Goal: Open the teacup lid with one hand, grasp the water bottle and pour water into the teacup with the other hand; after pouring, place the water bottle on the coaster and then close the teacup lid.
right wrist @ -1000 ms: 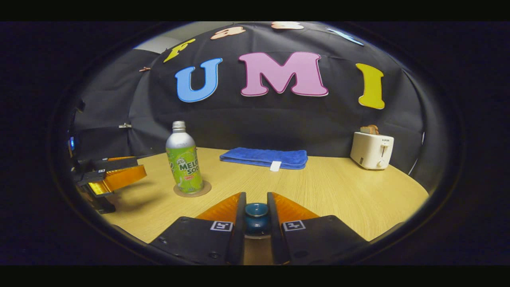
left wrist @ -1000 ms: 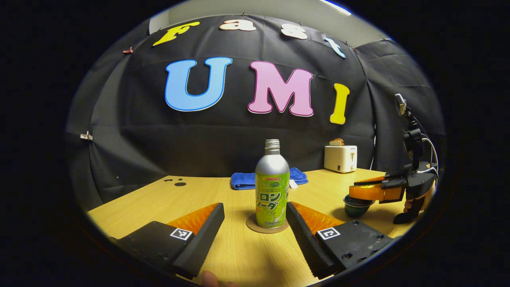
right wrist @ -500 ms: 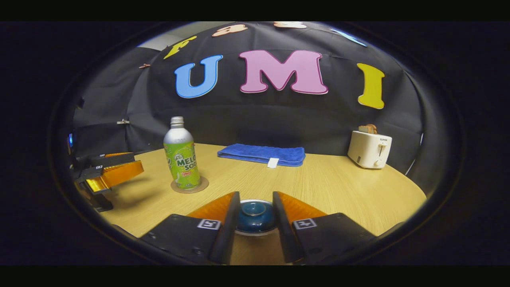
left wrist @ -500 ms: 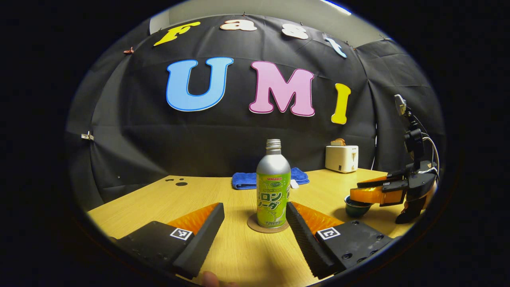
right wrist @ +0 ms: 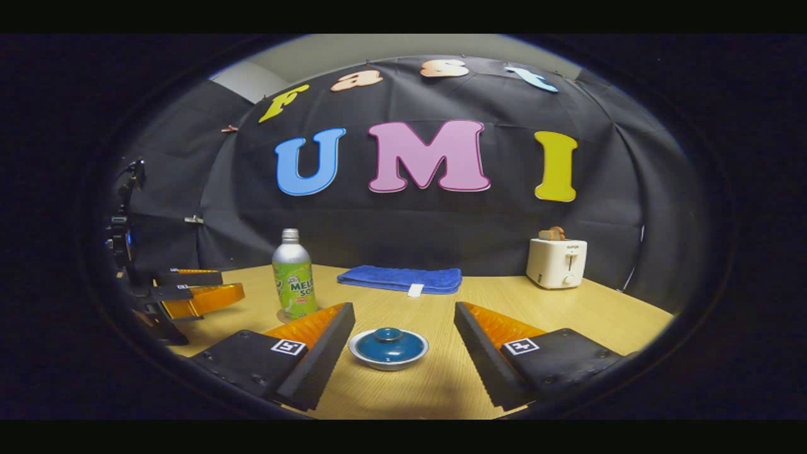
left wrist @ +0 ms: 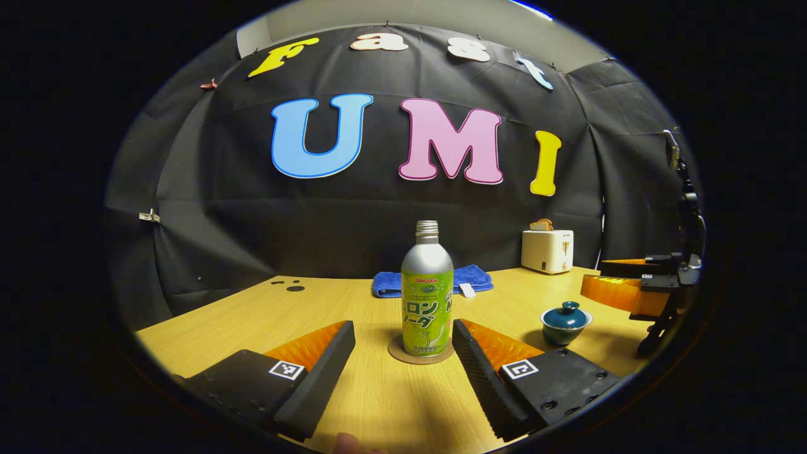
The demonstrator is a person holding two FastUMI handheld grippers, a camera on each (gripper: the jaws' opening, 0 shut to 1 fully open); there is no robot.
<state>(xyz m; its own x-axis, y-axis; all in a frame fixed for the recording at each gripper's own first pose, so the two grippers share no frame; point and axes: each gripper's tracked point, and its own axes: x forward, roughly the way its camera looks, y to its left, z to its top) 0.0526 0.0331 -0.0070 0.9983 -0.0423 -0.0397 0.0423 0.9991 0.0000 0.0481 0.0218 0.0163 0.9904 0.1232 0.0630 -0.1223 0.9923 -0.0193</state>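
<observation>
Standing centre frame on coaster (left wrist: pixel 420 350), bottle (left wrist: pixel 427 291): rigid, slick; grip mid-body. Teacup (right wrist: pixel 388 347) fragile; pinch lid (right wrist: pixel 388 341) knob. Left tongs (left wrist: pixel 403 353), right tongs (right wrist: pixel 403 350) released.

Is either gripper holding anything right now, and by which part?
Nothing held: left gripper open around the bottle, right gripper open around the lidded teacup.
</observation>
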